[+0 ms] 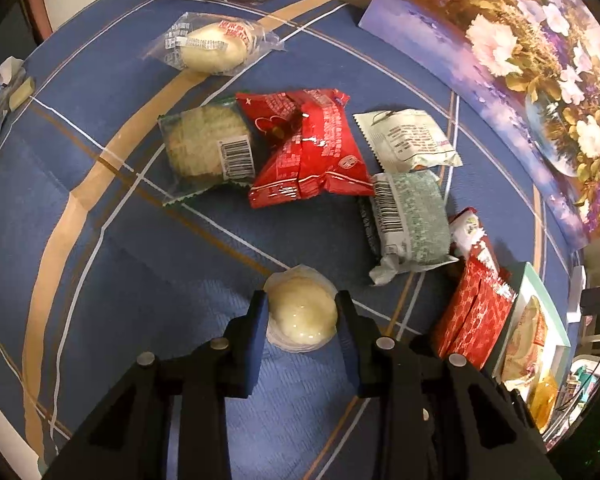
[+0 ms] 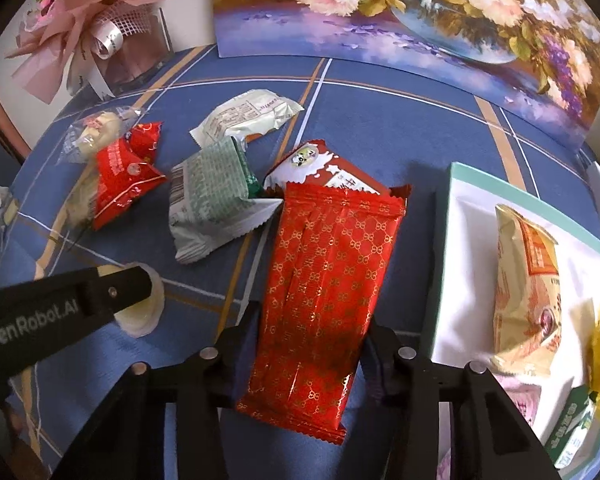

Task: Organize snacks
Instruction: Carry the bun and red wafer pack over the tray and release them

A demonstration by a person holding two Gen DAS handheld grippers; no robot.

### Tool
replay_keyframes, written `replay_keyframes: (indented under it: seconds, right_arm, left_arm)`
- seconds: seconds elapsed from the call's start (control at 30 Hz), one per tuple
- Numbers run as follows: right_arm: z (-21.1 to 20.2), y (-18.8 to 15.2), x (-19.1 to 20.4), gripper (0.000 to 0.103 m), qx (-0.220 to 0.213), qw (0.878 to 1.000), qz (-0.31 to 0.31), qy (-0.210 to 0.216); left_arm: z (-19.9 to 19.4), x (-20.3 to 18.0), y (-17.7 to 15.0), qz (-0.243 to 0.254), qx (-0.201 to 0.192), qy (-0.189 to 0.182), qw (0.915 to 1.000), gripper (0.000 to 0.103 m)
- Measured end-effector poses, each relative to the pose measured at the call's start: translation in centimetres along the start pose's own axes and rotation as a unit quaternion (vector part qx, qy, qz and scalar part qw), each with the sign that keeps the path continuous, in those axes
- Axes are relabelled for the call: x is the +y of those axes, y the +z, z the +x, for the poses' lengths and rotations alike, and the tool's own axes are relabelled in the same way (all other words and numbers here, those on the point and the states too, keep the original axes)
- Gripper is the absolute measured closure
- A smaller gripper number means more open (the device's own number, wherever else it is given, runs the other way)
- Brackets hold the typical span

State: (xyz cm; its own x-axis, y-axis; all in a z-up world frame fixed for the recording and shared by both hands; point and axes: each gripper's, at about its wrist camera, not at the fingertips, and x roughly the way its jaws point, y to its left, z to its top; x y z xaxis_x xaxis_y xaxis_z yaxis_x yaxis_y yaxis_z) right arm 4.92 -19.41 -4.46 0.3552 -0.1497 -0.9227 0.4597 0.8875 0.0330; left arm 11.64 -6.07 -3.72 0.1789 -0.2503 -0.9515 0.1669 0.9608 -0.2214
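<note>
Low centre of left wrist frame: pale round pastry [image 1: 302, 312] in clear wrap, pinched between left gripper [image 1: 302, 306] pads. Looks soft, light, crushable; slick film, so hold across widest part, gently. Right wrist frame, centre: right gripper [image 2: 312, 328] closed on long red gold-patterned packet [image 2: 324, 280], flat, crinkly, light. White tray [image 2: 468, 280] at right edge holds beige packet [image 2: 524, 288]. Loose snacks lie upper left on blue cloth [image 2: 400, 120].
</note>
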Motion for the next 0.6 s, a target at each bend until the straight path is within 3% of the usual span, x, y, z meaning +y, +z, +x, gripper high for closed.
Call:
replay_keyframes:
  seconds: [0.37, 0.6]
  right_arm:
    - [-4.6, -0.5, -2.7, 0.056, -0.021, 0.998, 0.057, 0.034]
    - [-7.7, -1.2, -5.5, 0.056, -0.051, 0.995, 0.084, 0.014]
  left_arm:
    - [-3.3, -1.3, -0.8, 0.019, -0.033, -0.017, 0.9992, 0.068]
    - [-5.5, -4.7, -2.4, 0.062, -0.05, -0.045, 0.9958, 0.068]
